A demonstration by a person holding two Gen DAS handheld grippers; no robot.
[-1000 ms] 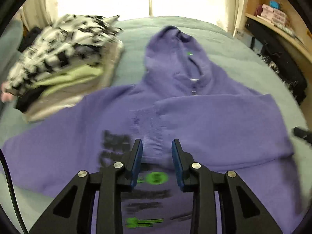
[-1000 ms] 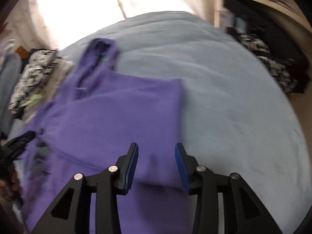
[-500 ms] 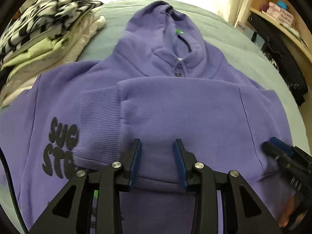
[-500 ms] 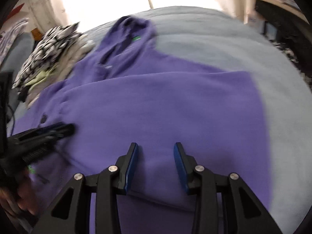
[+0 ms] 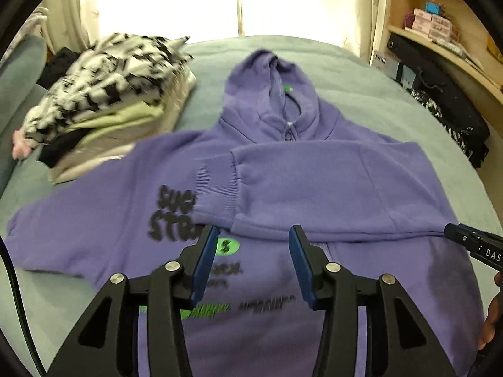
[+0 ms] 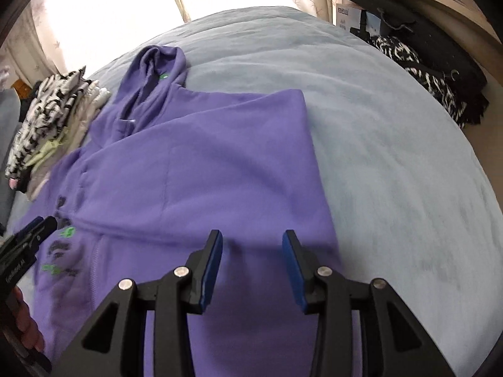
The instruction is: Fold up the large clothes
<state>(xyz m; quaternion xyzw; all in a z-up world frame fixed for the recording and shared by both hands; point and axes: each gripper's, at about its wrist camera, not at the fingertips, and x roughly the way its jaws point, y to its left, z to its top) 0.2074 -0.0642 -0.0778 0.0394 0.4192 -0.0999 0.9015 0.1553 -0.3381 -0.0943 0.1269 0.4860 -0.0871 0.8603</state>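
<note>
A: Where does the hoodie (image 5: 314, 188) lie?
B: Flat on the bed (image 5: 361, 100), hood toward its far edge, below both grippers.
A: Gripper states?
B: Left gripper (image 5: 253, 257) just widened, empty; right gripper (image 6: 251, 260) parted, empty.

place: home bedroom; evidence: bed (image 6: 393, 144); folded clothes pile (image 5: 107, 106); wooden shelf (image 5: 446, 50)

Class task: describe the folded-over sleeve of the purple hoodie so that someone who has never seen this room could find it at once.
Start at the blue-grey bed, where a purple hoodie lies flat beside a pile of folded clothes. One sleeve is folded across its chest, below the hood. Its ribbed cuff partly covers the black lettering; the other sleeve lies spread out.
</note>
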